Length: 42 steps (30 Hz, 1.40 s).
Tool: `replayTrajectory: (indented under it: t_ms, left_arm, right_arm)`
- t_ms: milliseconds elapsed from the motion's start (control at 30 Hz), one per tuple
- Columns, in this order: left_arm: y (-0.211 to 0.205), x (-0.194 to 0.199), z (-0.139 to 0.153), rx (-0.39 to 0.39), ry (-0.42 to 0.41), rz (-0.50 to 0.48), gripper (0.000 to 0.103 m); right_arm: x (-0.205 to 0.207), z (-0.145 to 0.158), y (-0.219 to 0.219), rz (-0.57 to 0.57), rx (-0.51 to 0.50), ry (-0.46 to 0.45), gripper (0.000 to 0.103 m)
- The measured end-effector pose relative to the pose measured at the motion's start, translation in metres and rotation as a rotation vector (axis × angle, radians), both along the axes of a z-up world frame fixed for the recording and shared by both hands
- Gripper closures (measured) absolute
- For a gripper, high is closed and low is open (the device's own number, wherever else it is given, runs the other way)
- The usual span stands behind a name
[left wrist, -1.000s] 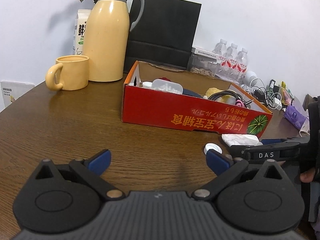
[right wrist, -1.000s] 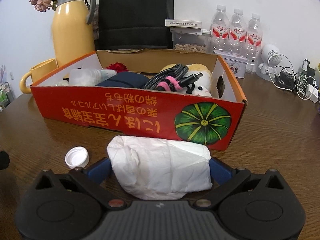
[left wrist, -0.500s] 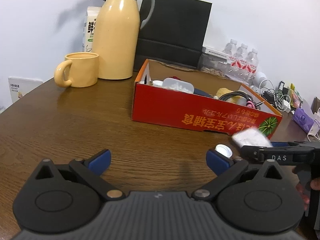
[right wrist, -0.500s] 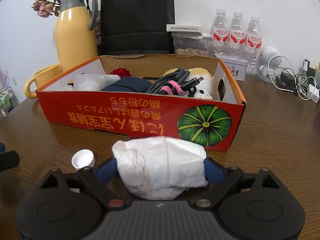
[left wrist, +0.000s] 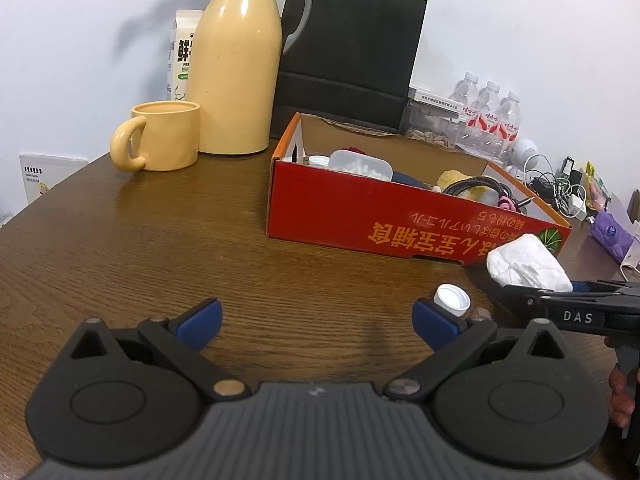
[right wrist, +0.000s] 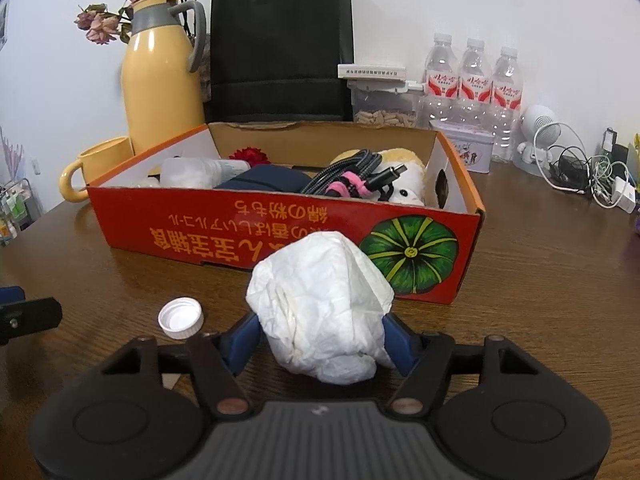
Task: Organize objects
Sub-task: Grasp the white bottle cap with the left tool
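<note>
A crumpled white paper wad (right wrist: 320, 304) sits between the blue pads of my right gripper (right wrist: 320, 338). The jaws are closing, and the pads press its sides so that it bulges upward. The left wrist view shows the same wad (left wrist: 528, 266) standing above the right gripper (left wrist: 532, 294), just in front of the red cardboard box (left wrist: 360, 224). That box (right wrist: 240, 232) holds a cable bundle, a plush toy, a plastic container and a dark pouch. My left gripper (left wrist: 318, 320) stays open over bare table with nothing between its fingers. A white bottle cap (left wrist: 452, 299) lies by its right finger.
At the back left stand a yellow thermos jug (left wrist: 236, 68) and a yellow mug (left wrist: 164, 136), with a black paper bag (left wrist: 348, 60) behind the box. Water bottles (right wrist: 472, 80), a small tin (right wrist: 464, 148) and tangled chargers (right wrist: 592, 176) fill the back right.
The right jaws have closed in on the paper wad, squeezing it from a wide roll into a taller, narrower lump. The left gripper has stayed open and hardly moved.
</note>
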State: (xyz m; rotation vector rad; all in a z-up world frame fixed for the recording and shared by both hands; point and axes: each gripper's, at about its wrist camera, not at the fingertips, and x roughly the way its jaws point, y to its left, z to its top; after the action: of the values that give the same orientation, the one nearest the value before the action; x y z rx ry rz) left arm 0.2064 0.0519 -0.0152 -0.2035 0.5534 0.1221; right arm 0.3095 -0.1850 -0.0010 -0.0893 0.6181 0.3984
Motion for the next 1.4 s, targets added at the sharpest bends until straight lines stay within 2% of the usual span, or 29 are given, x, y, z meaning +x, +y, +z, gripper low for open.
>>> replayTrajectory:
  t_ms: [367, 567, 800, 1000, 1133, 1200, 1233, 1333, 1400]
  left_arm:
    - [-0.007, 0.017, 0.007, 0.003, 0.011, -0.014, 0.0]
    - [-0.031, 0.042, 0.011, 0.056, 0.026, -0.061, 0.0]
    - [-0.061, 0.069, 0.001, 0.101, 0.066, -0.142, 0.0]
    - [-0.07, 0.079, -0.006, 0.095, 0.078, -0.168, 0.001]
    - [-0.074, 0.08, -0.008, 0.098, 0.082, -0.186, 0.008]
    - [-0.076, 0.078, -0.008, 0.111, 0.078, -0.193, 0.02]
    - [-0.077, 0.077, -0.008, 0.114, 0.077, -0.199, 0.023]
    - [-0.08, 0.077, -0.009, 0.121, 0.086, -0.21, 0.046]
    - [-0.082, 0.074, -0.01, 0.134, 0.084, -0.208, 0.073]
  right_arm:
    - [-0.013, 0.011, -0.011, 0.006, 0.041, -0.053, 0.037]
    - [-0.017, 0.018, -0.021, -0.002, 0.07, -0.081, 0.037]
    - [-0.017, 0.021, -0.028, -0.008, 0.089, -0.086, 0.037]
    - [-0.018, 0.025, -0.034, -0.023, 0.101, -0.099, 0.036]
    - [-0.017, 0.024, -0.033, -0.017, 0.096, -0.099, 0.036]
    - [-0.018, 0.024, -0.032, -0.014, 0.092, -0.099, 0.036]
    - [-0.018, 0.024, -0.032, -0.013, 0.091, -0.099, 0.036]
    - [-0.019, 0.024, -0.032, -0.012, 0.089, -0.099, 0.036]
    - [-0.019, 0.024, -0.032, -0.012, 0.089, -0.099, 0.036]
